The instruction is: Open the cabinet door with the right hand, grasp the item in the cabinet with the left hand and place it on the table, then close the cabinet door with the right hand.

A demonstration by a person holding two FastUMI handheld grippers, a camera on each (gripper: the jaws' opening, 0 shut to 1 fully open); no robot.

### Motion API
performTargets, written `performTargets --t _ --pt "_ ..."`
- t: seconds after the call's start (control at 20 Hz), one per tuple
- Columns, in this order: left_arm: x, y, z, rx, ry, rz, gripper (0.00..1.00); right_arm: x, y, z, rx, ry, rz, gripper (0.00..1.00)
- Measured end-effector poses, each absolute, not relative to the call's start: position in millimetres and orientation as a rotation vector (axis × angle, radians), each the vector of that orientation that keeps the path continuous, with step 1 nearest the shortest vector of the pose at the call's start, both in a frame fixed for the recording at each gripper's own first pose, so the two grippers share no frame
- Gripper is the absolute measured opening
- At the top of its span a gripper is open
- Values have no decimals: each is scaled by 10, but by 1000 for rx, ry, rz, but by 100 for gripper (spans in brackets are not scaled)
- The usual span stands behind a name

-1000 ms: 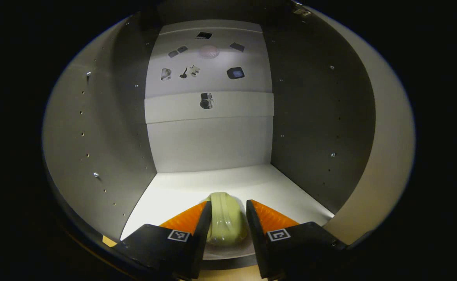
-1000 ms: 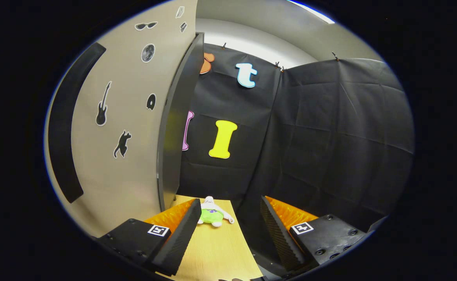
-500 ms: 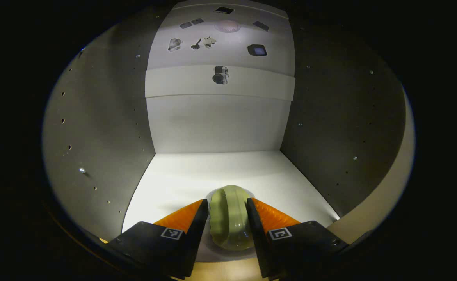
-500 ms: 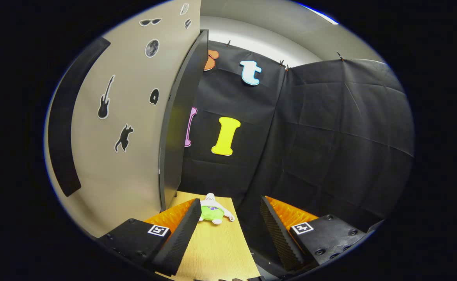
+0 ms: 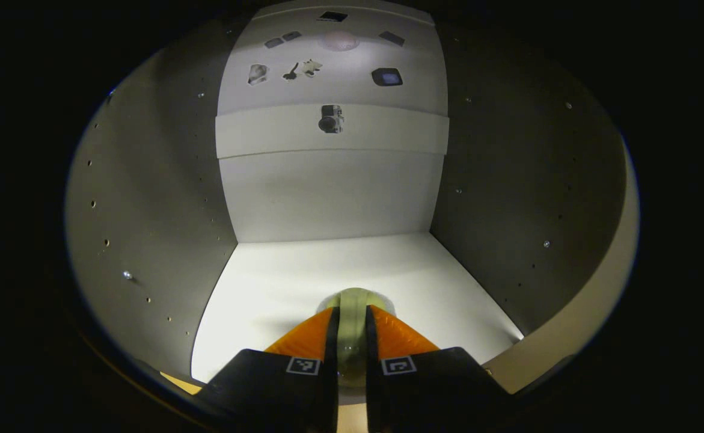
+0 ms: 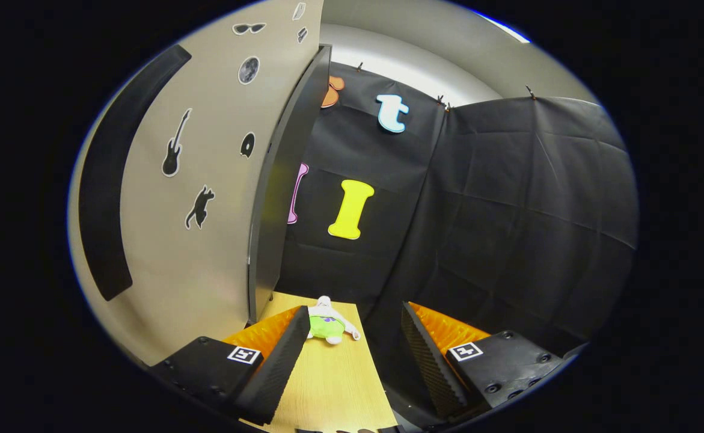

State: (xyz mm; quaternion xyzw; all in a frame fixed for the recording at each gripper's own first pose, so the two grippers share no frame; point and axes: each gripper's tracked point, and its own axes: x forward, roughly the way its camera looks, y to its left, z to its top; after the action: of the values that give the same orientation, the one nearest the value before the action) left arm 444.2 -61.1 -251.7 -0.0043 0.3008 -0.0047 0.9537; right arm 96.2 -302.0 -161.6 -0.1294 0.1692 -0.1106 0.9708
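Inside the pale cabinet [image 5: 147, 198], we see our left tool [image 5: 350, 328] pinching a soft yellow-green item [image 5: 352, 307], squeezed narrow between both fingers, low over the white cabinet floor [image 5: 303, 282] near its front edge. In the right gripper view, our right tool [image 6: 352, 337] is spread wide above the wooden bench [image 6: 333, 385], beside the open cabinet door [image 6: 207, 180]; a small plush toy [image 6: 326, 323] lies on the bench.

A pale yellow-green, glossy, soft-looking item [image 5: 352, 322] is sitting at the front edge of the cabinet [image 5: 327, 282] floor, squeezed narrow between the left gripper [image 5: 350, 337] jaws. The beige cabinet door [image 6: 207, 180], decorated with black silhouette stickers, is standing wide open.
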Motion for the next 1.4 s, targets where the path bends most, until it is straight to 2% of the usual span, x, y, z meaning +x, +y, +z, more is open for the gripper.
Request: performTargets --t 0.2,0.45,0.65,0.7,0.75,0.9,1.15,1.4 --pt "4369 -591 -2441 -54 581 17 21 930 -3029 -1583 -251 334 -228 98" --pt "4071 -536 -1929 -6 401 59 21 867 -2985 -1489 -234 303 -242 98" --pt "3426 -614 -1413 40 232 49 21 741 -2893 -1293 -225 242 -267 98" --pt "3224 -649 -1294 35 194 45 21 685 -2901 -1235 -229 226 -286 94" --pt "3007 -682 -1189 24 160 37 21 604 -2924 -1176 -236 214 -310 97" --pt "2369 -773 -1004 7 98 19 19 370 -2904 -978 -234 160 -348 97" --pt "1404 -889 -1197 -62 106 31 21 19 -2748 -609 -195 50 -365 97" --pt "627 -871 -1930 -36 198 78 21 -251 -2675 -621 -138 41 -364 97"
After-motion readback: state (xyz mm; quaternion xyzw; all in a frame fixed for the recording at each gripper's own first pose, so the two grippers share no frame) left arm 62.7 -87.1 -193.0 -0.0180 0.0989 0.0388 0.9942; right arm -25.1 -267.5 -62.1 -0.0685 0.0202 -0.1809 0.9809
